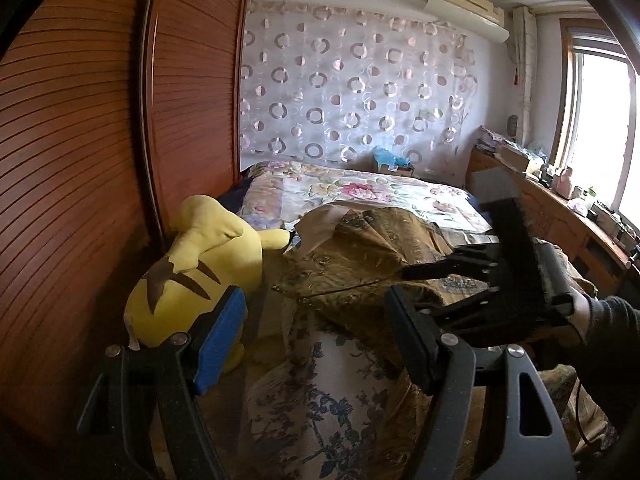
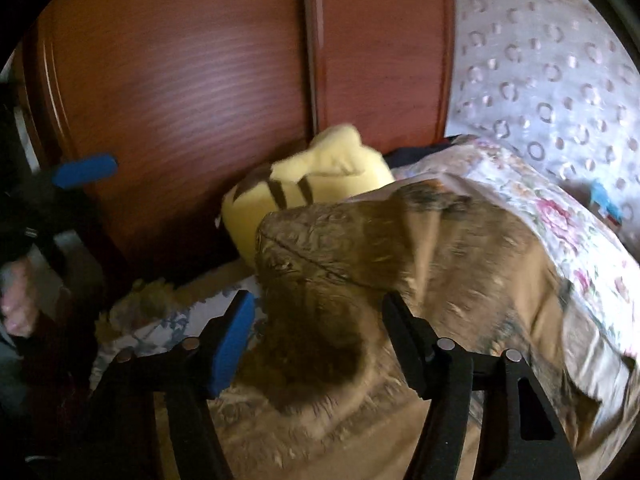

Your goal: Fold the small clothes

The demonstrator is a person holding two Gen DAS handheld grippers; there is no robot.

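A crumpled brown-gold patterned cloth [image 1: 360, 252] with a pale lining lies heaped on the bed. In the left wrist view my left gripper [image 1: 316, 340] stands open over the blue-flowered cover in front of the heap, with nothing between its fingers. My right gripper [image 1: 424, 290], held by a gloved hand [image 1: 580, 312], reaches in from the right with its tips at the edge of the heap. The right wrist view is blurred. There my right gripper [image 2: 320, 340] is open just above the brown cloth [image 2: 360, 248], its pads not pressing on it.
A yellow plush toy [image 1: 200, 264] lies against the slatted wooden wardrobe [image 1: 80, 160] on the left. A floral quilt [image 1: 360, 192] covers the far part of the bed. A cluttered wooden counter [image 1: 560, 208] runs under the window on the right.
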